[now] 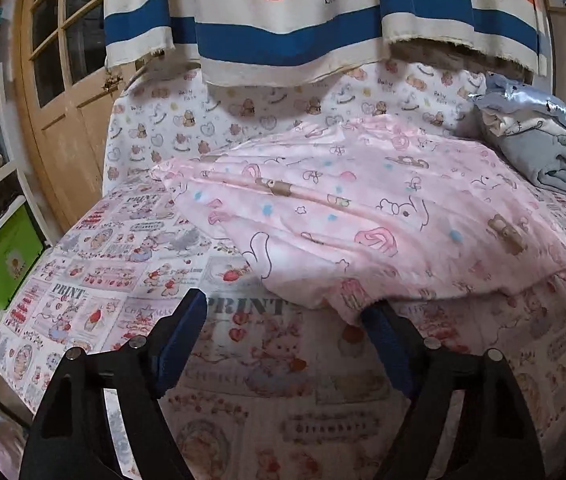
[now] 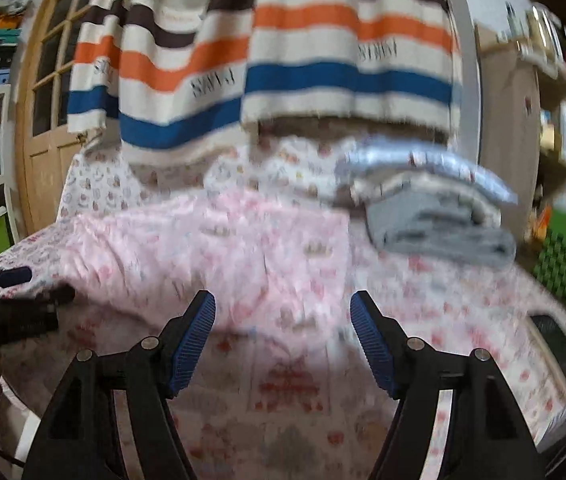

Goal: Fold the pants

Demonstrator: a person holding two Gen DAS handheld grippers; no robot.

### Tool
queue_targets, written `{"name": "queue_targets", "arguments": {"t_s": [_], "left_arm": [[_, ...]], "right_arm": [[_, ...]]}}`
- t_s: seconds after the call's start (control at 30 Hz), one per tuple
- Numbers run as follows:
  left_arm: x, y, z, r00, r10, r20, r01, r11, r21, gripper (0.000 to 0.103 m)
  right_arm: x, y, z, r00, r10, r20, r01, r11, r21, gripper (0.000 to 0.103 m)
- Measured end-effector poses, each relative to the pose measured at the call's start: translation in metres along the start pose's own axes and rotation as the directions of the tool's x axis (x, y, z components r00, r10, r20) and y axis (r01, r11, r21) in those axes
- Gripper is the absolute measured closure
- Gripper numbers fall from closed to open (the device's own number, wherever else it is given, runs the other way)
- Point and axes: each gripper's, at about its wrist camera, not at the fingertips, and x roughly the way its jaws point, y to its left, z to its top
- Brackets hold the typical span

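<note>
Printed bedsheet [image 1: 131,280] carries pink pants [image 1: 363,216], folded clothes [image 1: 543,140].

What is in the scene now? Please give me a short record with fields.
surface: printed sheet
garment: pink pants lying spread out, not held
left gripper: open, at the near edge of the pants
right gripper: open, over the pants; view blurred
stack: folded clothes at back right
background: striped curtain

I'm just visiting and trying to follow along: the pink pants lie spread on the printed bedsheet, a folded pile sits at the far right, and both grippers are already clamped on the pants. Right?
Not quite. Both the left gripper and right gripper are open, holding nothing, as each wrist view shows. The pink pants do lie spread on the printed bedsheet, with the folded pile at the far right.
</note>
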Motion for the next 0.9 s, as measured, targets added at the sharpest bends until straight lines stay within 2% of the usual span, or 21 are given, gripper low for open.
{"name": "queue_targets", "arguments": {"t_s": [0.13, 0.23, 0.37, 0.47, 0.57, 0.63, 0.73, 0.8, 0.9], "left_arm": [[-0.005, 0.001, -0.002, 1.0, -0.013, 0.025, 0.014, 0.999, -0.044, 0.023], [-0.004, -0.002, 0.001, 1.0, -0.009, 0.027, 0.01, 0.999, -0.046, 0.023], [-0.003, -0.002, 0.005, 0.998, 0.05, 0.036, -0.049, 0.998, -0.039, 0.023], [-0.002, 0.003, 0.006, 0.998, 0.048, 0.033, -0.046, 0.997, -0.068, 0.023], [0.0, 0.001, 0.007, 0.997, 0.064, 0.032, -0.062, 0.996, -0.064, 0.023], [0.0, -0.001, 0.006, 0.997, 0.073, 0.035, -0.07, 0.996, -0.058, 0.023], [-0.007, 0.001, 0.005, 0.99, 0.114, 0.08, -0.108, 0.991, -0.077, 0.023], [-0.015, 0.005, 0.003, 0.981, 0.149, 0.123, -0.138, 0.986, -0.092, 0.023], [-0.02, 0.01, 0.002, 0.98, 0.143, 0.141, -0.13, 0.987, -0.097, 0.023]], "right_arm": [[0.012, -0.007, -0.013, 0.997, -0.041, -0.06, 0.043, 0.999, 0.024, 0.031], [0.017, -0.01, -0.013, 0.997, -0.046, -0.059, 0.049, 0.997, 0.055, 0.031], [0.036, -0.009, -0.007, 0.989, -0.09, -0.12, 0.095, 0.995, 0.037, 0.031], [0.045, -0.011, -0.006, 0.983, -0.081, -0.164, 0.09, 0.995, 0.047, 0.031], [0.047, -0.01, -0.006, 0.981, -0.07, -0.18, 0.076, 0.997, 0.024, 0.031], [0.049, -0.01, -0.006, 0.98, -0.088, -0.178, 0.094, 0.995, 0.024, 0.031], [0.05, -0.013, -0.002, 0.979, -0.084, -0.188, 0.094, 0.994, 0.048, 0.031], [0.047, -0.013, -0.001, 0.978, -0.123, -0.166, 0.132, 0.99, 0.049, 0.031], [0.047, -0.011, 0.001, 0.977, -0.147, -0.153, 0.154, 0.988, 0.031, 0.031]]}}
